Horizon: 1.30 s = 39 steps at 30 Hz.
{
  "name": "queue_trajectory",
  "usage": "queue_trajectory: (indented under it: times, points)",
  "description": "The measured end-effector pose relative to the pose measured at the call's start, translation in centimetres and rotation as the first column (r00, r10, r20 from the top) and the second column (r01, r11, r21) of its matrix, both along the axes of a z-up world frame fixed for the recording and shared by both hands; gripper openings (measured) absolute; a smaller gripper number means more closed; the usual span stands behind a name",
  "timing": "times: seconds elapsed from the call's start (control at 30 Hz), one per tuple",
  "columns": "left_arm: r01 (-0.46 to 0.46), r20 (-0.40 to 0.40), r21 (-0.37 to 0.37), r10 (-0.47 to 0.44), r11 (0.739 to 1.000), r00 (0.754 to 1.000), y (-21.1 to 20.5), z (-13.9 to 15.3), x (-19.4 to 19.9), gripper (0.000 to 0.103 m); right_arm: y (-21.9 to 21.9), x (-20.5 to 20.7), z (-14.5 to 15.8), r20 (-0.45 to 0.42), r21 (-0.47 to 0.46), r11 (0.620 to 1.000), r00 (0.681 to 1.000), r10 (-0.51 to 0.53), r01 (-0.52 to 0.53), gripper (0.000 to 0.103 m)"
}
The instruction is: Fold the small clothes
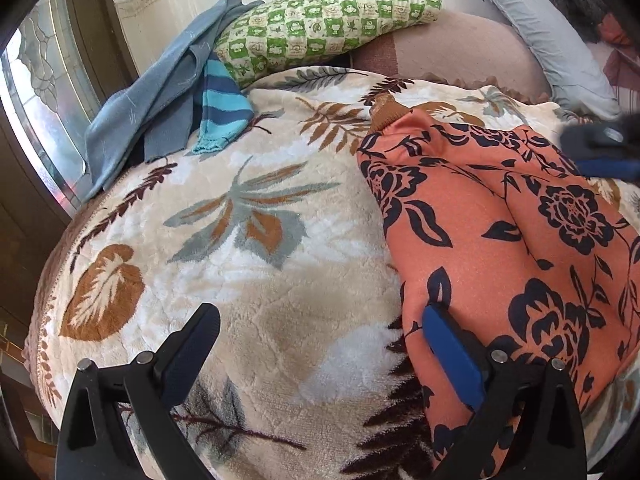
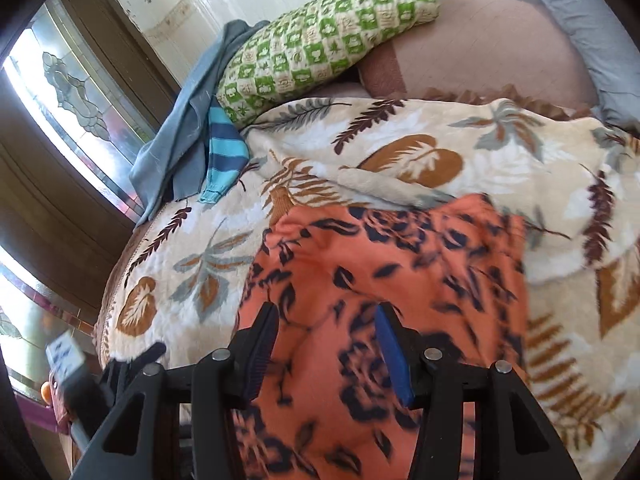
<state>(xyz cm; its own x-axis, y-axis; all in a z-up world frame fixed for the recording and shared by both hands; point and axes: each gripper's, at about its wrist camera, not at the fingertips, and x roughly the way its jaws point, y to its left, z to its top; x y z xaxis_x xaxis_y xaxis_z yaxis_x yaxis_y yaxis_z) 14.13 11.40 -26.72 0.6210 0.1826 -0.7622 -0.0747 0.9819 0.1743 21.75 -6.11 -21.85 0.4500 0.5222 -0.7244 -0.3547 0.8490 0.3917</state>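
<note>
Both tools (image 1: 320,344) (image 2: 326,344) open over orange garment (image 1: 500,240).

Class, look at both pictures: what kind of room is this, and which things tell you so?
Most likely a bedroom. The work surface is a bed covered by a leaf-patterned blanket, with a green checked pillow and a grey pillow at its head.

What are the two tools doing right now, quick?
Left tool: open, holding nothing, beside the orange flowered garment.
Right tool: open, over the garment, gripping nothing.
</note>
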Motion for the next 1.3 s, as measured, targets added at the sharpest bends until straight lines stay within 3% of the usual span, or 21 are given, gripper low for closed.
queue_trajectory:
  times: [0.23,0.33,0.4,0.5,0.63,0.73,0.9,1.07,1.3]
  points:
    - [-0.052,0.017,0.005,0.052,0.999,0.998,-0.3,-0.2,-0.1,0.103,-5.5,-3.9,-2.5,-0.049,0.029,1.000,0.999,0.000,0.001,0.054]
    - [-0.065,0.023,0.000,0.065,0.998,0.998,-0.4,-0.1,-0.5,0.103,-6.8,-4.4,-5.9,-0.124,0.027,1.000,0.992,-0.005,0.008,0.042]
    - [-0.066,0.026,0.018,0.065,0.998,0.998,-0.7,0.1,-0.7,0.103,-8.0,-5.1,-7.1,-0.083,0.066,0.998,0.996,-0.017,0.023,0.032]
    - [-0.063,0.038,0.017,0.062,0.998,0.997,-1.0,1.2,-1.3,0.103,-8.9,-5.3,-7.8,-0.059,0.119,0.993,0.998,-0.010,0.017,0.031]
    - [-0.075,0.119,-0.056,0.081,0.996,0.990,-1.7,3.4,-3.1,0.103,-9.4,-5.3,-8.0,-0.071,0.150,0.989,0.997,0.014,-0.004,0.031]
    - [-0.072,0.142,-0.060,0.080,0.996,0.987,-3.3,4.1,-4.0,0.103,-10.0,-6.1,-8.7,-0.119,0.187,0.982,0.993,0.013,0.010,0.031]
    - [-0.067,0.023,0.060,0.065,0.996,0.998,-6.4,0.8,-2.9,0.103,-10.1,-7.2,-9.4,-0.148,0.177,0.984,0.989,0.028,-0.002,0.031]
    - [-0.080,0.006,0.014,0.080,0.997,0.997,-5.9,0.6,-3.1,0.103,-10.2,-7.7,-10.0,-0.170,0.173,0.985,0.985,0.030,0.000,0.029]
    - [-0.093,-0.009,0.012,0.093,0.996,0.996,-6.1,0.9,-4.4,0.103,-11.2,-8.0,-10.4,-0.206,0.211,0.977,0.978,0.021,0.023,0.029]
